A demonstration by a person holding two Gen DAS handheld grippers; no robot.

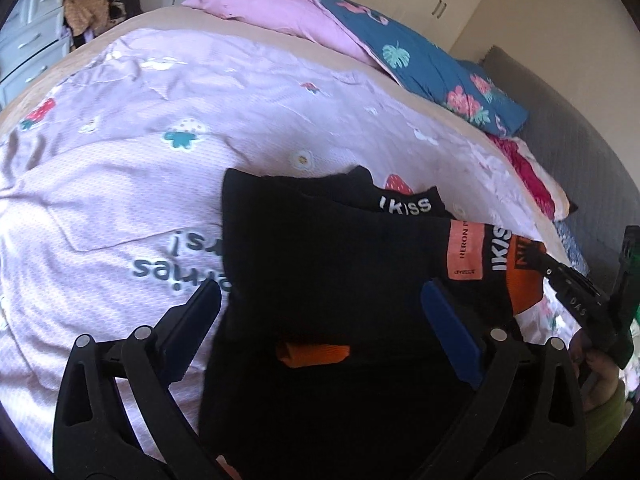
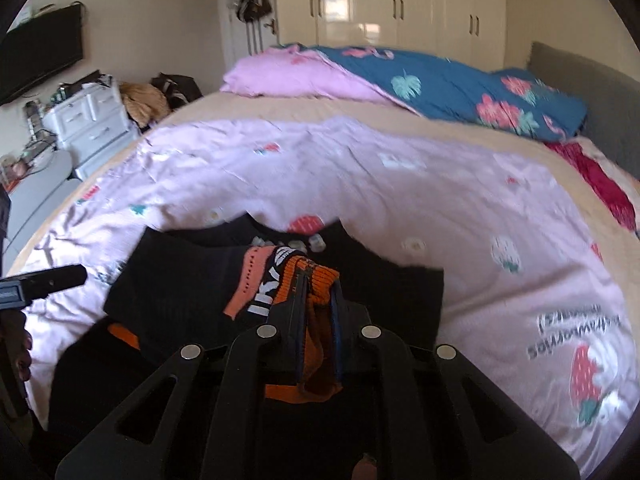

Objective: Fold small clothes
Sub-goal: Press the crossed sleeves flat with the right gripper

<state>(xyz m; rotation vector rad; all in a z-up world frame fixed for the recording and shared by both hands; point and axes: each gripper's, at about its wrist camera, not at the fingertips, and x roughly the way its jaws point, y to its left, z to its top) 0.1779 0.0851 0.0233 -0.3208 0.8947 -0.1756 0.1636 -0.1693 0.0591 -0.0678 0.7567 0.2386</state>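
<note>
A black garment (image 1: 320, 248) with orange cuffs and white "IKISS" lettering lies partly folded on a pink strawberry-print quilt (image 1: 120, 184). My left gripper (image 1: 320, 304) hangs open just above the garment's near part, and its blue pads (image 1: 448, 316) stand wide apart. My right gripper (image 2: 319, 278) is shut on the orange cuff (image 2: 316, 344) of a sleeve and holds it raised over the black body (image 2: 180, 280). In the left wrist view the right gripper (image 1: 540, 258) comes in from the right edge with the orange cuff (image 1: 524, 284). The left gripper (image 2: 76, 274) shows at the left edge of the right wrist view.
A pink and blue flowered duvet (image 2: 440, 80) is piled at the far side of the bed. A red cloth (image 2: 600, 184) lies by the grey headboard (image 2: 580, 80). White drawers (image 2: 92, 120) with clutter stand off the bed's left side. Cream wardrobes (image 2: 400, 4) line the back wall.
</note>
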